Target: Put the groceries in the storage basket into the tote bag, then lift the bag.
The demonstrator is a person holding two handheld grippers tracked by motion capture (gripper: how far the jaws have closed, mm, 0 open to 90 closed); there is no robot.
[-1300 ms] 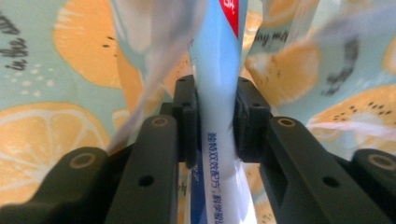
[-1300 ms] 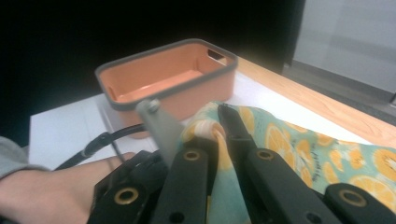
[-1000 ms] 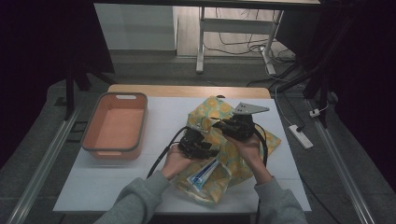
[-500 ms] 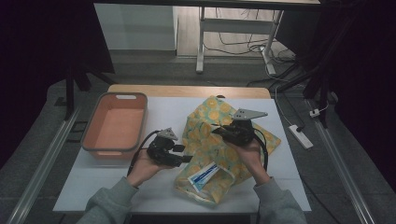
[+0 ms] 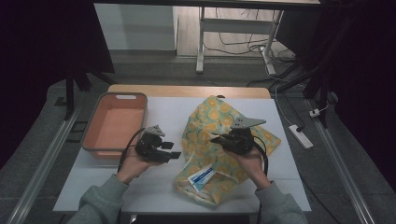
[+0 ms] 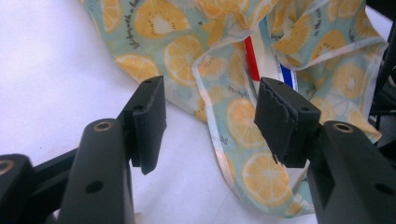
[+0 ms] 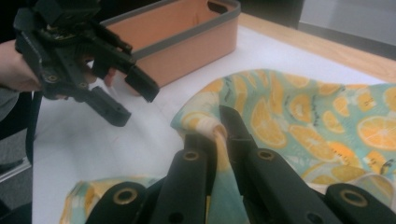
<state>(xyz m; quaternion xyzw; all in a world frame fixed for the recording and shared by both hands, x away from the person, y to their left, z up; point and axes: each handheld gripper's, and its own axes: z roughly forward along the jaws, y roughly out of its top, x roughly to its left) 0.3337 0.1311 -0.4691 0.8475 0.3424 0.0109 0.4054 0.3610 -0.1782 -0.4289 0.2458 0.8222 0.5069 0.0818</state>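
Observation:
A cloth with an orange-slice print (image 5: 219, 116) lies crumpled on the white table (image 5: 93, 182), right of centre. A white and blue packet (image 5: 201, 176) pokes out of its near fold, and the left gripper view shows that packet (image 6: 262, 70) inside the opening. My right gripper (image 5: 217, 139) is shut on a raised fold of the cloth (image 7: 280, 116); its jaws (image 7: 217, 127) pinch the hem. My left gripper (image 5: 172, 152) is held open just left of the cloth, its jaws (image 6: 210, 109) wide apart and empty above the cloth's edge (image 6: 233, 121). It also appears as the left gripper (image 7: 133, 105) in the right gripper view.
An empty orange bin with a grey rim (image 5: 114, 125) stands at the table's left, close behind my left hand. The table's wooden far edge (image 5: 187, 91) runs across the back. A power strip (image 5: 301, 136) lies on the floor to the right.
My left gripper has drawn back to the left, off the cloth, and now stands open and empty. The right gripper has kept its hold on the cloth fold and barely moved.

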